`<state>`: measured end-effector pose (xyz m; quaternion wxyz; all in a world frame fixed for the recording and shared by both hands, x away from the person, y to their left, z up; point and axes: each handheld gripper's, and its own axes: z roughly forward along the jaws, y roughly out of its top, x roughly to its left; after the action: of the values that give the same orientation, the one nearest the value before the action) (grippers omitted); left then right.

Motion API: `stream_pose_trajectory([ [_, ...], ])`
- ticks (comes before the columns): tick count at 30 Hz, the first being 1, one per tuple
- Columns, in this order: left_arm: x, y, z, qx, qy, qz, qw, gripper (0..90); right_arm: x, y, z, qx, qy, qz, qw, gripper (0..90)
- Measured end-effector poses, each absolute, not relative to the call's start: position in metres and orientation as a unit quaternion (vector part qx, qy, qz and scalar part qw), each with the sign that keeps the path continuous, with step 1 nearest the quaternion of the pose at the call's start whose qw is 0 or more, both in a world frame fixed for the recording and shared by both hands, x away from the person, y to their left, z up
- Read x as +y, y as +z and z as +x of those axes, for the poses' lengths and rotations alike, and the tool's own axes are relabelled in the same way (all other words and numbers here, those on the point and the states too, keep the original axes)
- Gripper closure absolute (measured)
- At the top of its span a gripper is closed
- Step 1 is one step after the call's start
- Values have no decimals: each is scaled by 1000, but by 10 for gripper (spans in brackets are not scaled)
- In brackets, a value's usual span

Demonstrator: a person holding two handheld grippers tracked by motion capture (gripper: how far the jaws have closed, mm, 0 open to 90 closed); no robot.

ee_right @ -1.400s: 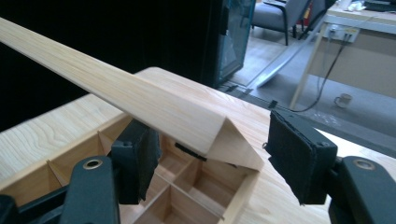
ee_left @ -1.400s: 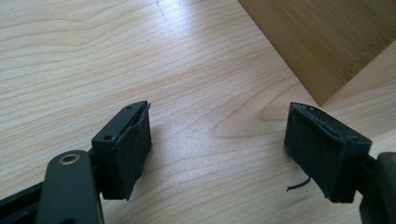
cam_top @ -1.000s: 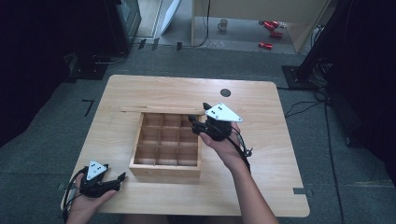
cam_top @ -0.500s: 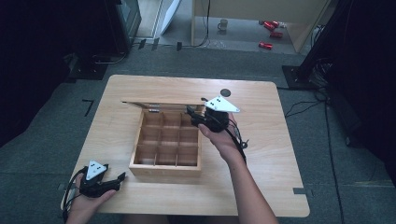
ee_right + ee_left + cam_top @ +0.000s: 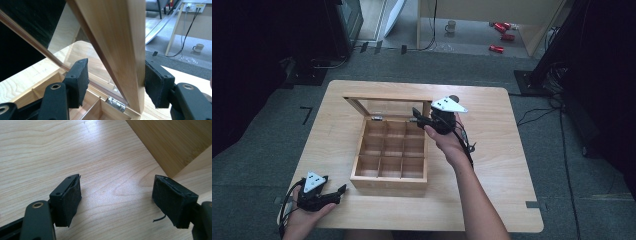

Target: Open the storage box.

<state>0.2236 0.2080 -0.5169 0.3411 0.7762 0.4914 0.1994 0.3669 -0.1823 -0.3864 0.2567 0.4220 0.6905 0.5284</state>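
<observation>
Setting: indoor lab or recording studio, arranged as a staged workspace.
- Floor: grey carpet throughout.
- Work surface: one light wooden table standing alone in the middle of the room.
- Surrounds: dark curtain-like masses at far left and right, closing off the area.
- Cabling: black cables loose on the floor to the right; another cable hanging down at the far side.
- Furniture: pale desk or cabinet at the far wall.
- Oddments: white mug and red items lying on the far floor.
</observation>
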Motion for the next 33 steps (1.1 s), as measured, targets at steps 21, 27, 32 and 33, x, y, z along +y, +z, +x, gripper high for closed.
stream_pose_trajectory([
  [21,208,-517,225,492,197,776,343,240,-182,-393,393,681,524,435,269,469],
  [27,208,-517,225,492,197,776,343,240,-185,-393,399,679,526,435,271,515],
  [32,208,-517,225,491,197,776,344,240,-191,-393,403,666,528,448,277,621],
  [33,208,-517,225,491,197,776,344,240,-193,-394,404,660,529,455,279,662],
])
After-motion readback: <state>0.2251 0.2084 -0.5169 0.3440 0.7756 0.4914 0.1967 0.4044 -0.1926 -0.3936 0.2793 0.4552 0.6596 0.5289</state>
